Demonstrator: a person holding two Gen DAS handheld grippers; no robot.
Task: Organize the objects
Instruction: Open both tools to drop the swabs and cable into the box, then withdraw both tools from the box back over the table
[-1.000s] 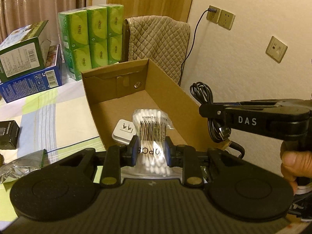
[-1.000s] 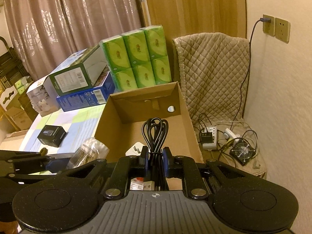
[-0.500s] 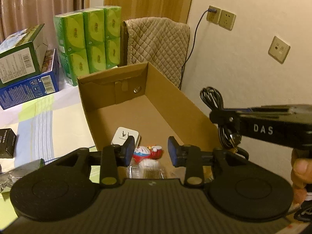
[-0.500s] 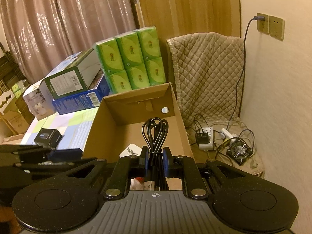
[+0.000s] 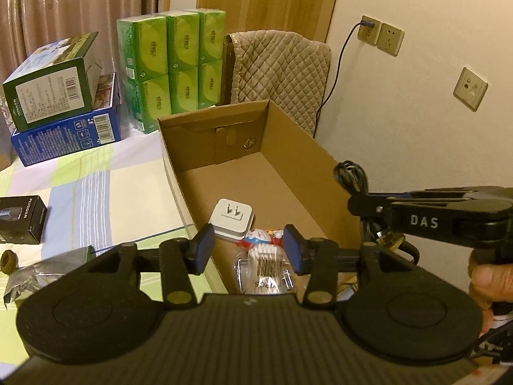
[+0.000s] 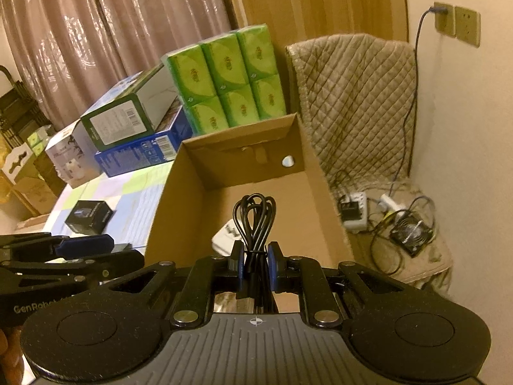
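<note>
An open cardboard box (image 5: pixel 282 134) (image 6: pixel 192 173) stands on the bed. Inside it lie a white plug adapter (image 5: pixel 231 217) (image 6: pixel 224 235), a small cartoon figure (image 5: pixel 263 235) and a clear bag of cotton swabs (image 5: pixel 266 271). My left gripper (image 5: pixel 248 245) hangs over the box's near end, its jaws opening, and the swab bag lies loose below them. My right gripper (image 6: pixel 255 261) (image 5: pixel 354 207) is shut on a coiled black cable (image 6: pixel 255 221) (image 5: pixel 352 179), held above the box's right wall.
Green tissue packs (image 5: pixel 170 67), a green box (image 5: pixel 51 86) on a blue box (image 5: pixel 67 134) stand behind the carton. A small black box (image 5: pixel 21 219) and a foil pouch (image 5: pixel 38 272) lie on the bedsheet at left. A quilted chair (image 6: pixel 352 96), power strip (image 6: pixel 354 208) and fan (image 6: pixel 412 235) are right.
My left gripper let go of the cotton swab bag, which dropped into the box, and its jaws spread wider. The right gripper stayed shut on the cable, barely moving.
</note>
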